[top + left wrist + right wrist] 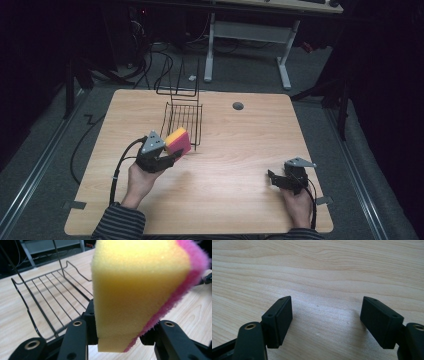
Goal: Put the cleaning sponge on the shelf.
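Observation:
A yellow sponge with a pink scouring layer (178, 140) is held just above the wooden table (240, 150), left of centre. My left gripper (172, 150) is shut on its lower end. In the left gripper view the sponge (135, 290) stands up between the two black jaws of the left gripper (120, 333), pink side to the right. A black wire rack (182, 117) lies right behind the sponge, and in that view the wire rack (50, 297) is to the left. My right gripper (275, 179) rests open near the table's front right; the right gripper (325, 320) has bare wood between its jaws.
A round grommet hole (238, 106) sits in the tabletop near the back edge. Beyond the table stand a white-legged desk (250, 35) and loose cables (160, 60) on the grey floor. Bare wood lies between the two hands.

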Tool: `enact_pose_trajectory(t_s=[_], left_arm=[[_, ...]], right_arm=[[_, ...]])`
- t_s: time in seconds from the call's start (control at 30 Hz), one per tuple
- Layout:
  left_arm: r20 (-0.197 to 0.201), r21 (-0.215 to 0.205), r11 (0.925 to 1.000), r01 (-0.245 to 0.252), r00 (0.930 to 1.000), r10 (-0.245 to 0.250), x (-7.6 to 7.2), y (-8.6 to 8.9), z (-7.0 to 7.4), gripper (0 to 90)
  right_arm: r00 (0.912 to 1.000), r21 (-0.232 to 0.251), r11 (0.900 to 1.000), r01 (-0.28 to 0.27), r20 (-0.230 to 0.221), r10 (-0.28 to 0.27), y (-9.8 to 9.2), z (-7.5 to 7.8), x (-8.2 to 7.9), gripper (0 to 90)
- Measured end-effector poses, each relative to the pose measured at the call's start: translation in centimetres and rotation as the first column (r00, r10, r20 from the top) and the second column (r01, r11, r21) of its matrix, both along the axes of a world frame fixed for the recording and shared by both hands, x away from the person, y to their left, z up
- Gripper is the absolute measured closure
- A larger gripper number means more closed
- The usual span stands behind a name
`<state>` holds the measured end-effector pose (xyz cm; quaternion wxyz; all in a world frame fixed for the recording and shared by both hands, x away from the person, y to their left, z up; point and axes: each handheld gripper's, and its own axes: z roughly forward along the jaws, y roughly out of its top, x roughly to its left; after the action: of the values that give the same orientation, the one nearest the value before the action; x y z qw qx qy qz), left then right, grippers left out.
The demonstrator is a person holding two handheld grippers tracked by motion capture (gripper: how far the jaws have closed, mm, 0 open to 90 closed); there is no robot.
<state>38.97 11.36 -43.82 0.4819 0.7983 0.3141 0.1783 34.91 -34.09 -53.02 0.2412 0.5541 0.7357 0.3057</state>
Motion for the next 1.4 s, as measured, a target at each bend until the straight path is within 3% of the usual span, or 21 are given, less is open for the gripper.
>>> enact_pose_trajectory(t_s=[0.57,1.1,1.4], left_arm=[[0.042,0.018,0.9994,-0.031,0.9987,0.030,2.6,-0.5,1.4,60.5],[0.022,0.044,0.9938,-0.102,0.9946,0.101,5.4,-0.6,0.1,60.5],[-0.006,0.022,0.9873,-0.158,0.9875,0.158,7.0,-0.6,-1.1,60.5]], right_arm=[[1.0000,0.002,1.000,0.000,-0.001,0.000,0.0,0.0,0.0,26.1],[1.0000,0.002,1.000,0.002,-0.001,-0.002,0.0,0.0,0.0,26.1],[1.0000,-0.001,1.000,-0.002,0.002,0.002,0.0,0.0,0.0,26.1]])
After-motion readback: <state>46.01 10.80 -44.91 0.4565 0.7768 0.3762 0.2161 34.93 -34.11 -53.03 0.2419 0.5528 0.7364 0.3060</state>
